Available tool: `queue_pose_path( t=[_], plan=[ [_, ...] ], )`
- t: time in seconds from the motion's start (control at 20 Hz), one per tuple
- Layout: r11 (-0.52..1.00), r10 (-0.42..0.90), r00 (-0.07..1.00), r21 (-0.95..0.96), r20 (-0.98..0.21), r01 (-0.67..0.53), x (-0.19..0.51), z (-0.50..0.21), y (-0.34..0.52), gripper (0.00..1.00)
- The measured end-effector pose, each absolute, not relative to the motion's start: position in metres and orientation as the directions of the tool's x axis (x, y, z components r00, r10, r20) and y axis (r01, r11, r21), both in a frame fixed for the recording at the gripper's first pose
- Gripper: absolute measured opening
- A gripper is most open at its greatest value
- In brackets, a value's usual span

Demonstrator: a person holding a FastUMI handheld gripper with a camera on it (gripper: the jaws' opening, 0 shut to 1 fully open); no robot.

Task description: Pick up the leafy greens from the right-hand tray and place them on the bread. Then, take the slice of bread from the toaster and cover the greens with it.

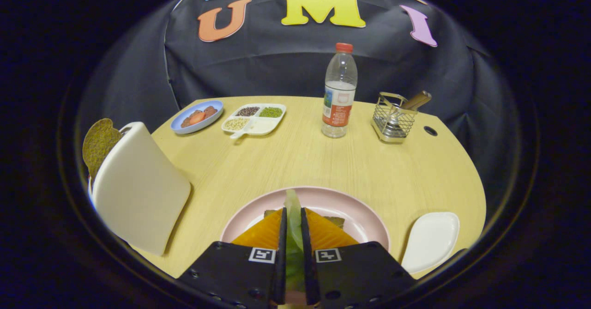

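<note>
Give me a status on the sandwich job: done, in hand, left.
Done: the leafy greens are off the white tray beside the pink plate.
In hand: the gripper is shut on them above the bread on that plate, not yet released.
Left: the bread slice sticks out of the toaster.
</note>
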State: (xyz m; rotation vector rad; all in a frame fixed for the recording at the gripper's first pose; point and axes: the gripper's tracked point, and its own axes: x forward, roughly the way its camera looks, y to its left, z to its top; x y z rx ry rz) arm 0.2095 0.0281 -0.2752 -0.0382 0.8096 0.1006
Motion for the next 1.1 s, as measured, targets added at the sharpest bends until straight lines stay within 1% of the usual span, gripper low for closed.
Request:
queue_pose_path(
  t=[0.15, 0.25, 0.35, 0.6, 0.8, 0.95, 1.1],
  plan=[
    [0.996, 0.057, 0.717, -0.011, -0.694, -0.090, 0.205, -0.264, 0.024, 0.59],
    [0.995, 0.041, 0.736, -0.037, -0.676, -0.089, 0.199, -0.256, 0.022, 0.83],
    [0.994, 0.034, 0.759, -0.060, -0.650, -0.095, 0.189, -0.242, 0.022, 0.96],
    [0.998, 0.044, 0.845, -0.021, -0.533, -0.065, 0.164, -0.186, 0.030, 0.96],
    [0.997, 0.033, 0.896, -0.047, -0.443, -0.060, 0.144, -0.139, 0.049, 0.96],
    [0.995, -0.005, 0.915, -0.093, -0.404, -0.036, 0.137, -0.114, 0.066, 0.96],
    [0.997, 0.006, 0.917, -0.071, -0.398, -0.038, 0.130, -0.103, 0.095, 0.96]
  ],
)
